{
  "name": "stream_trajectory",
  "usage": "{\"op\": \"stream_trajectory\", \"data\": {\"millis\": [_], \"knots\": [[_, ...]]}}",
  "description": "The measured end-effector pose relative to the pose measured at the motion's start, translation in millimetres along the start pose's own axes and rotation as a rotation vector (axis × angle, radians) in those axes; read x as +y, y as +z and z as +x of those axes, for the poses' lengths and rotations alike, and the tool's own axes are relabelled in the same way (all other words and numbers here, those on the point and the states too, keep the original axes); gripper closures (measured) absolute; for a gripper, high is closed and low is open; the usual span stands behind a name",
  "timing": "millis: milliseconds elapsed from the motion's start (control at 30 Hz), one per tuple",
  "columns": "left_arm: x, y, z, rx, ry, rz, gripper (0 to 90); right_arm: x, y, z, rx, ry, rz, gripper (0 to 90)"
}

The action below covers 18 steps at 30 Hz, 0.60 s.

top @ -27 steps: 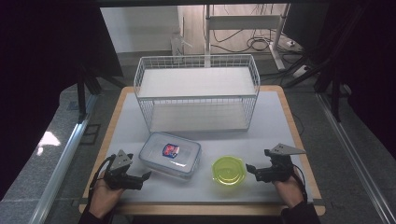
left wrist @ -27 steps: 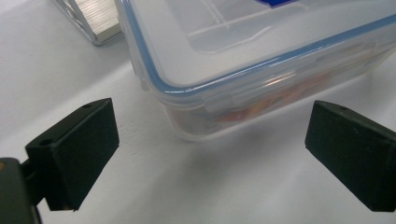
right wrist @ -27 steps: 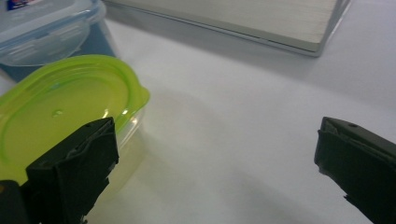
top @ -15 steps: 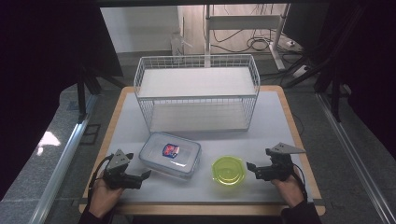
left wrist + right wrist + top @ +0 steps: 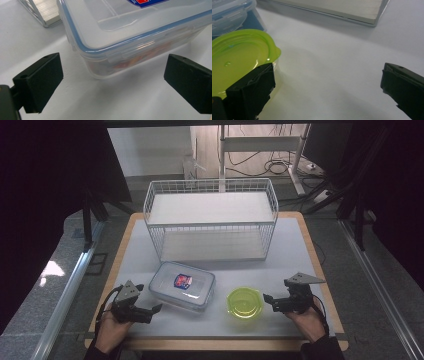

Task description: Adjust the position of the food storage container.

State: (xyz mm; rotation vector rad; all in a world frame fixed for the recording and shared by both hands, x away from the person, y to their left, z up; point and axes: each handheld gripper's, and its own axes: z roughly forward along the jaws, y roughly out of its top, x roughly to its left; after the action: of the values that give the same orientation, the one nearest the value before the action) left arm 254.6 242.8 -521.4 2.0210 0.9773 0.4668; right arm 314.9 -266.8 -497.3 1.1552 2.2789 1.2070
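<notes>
Glossy clear plastic box, glossy green plastic bowl, white wire basket.

White-topped table: wire basket at back, clear lidded box and green-lidded bowl up front.

a wood-edged white table stands on a grey speckled floor lit by a bright patch at its left, with dark curtains on both sides, and cables beside a metal stand beyond its far edge.

White wire basket at table rear.
</notes>
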Motion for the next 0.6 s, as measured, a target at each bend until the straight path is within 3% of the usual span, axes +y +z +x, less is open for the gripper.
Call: {"op": "stream_trajectory", "data": {"millis": [100,200,367,600], "knots": [[-0.2,-0.2,-0.2,0.002,0.001,0.002,2.2,3.7,-2.4,2.6,0.001,-0.004,-0.002,1.0],[-0.3,-1.9,0.1,0.006,-0.003,-0.01,2.2,7.7,-5.2,5.2,0.003,-0.005,0.001,10.5],[-0.6,-2.5,0.0,0.007,-0.004,-0.011,2.2,15.4,-9.9,12.3,0.033,-0.02,0.024,33.4],[-0.9,-2.8,0.0,0.008,-0.006,-0.01,2.1,26.6,-14.3,29.6,0.087,-0.085,0.035,66.6]]}}
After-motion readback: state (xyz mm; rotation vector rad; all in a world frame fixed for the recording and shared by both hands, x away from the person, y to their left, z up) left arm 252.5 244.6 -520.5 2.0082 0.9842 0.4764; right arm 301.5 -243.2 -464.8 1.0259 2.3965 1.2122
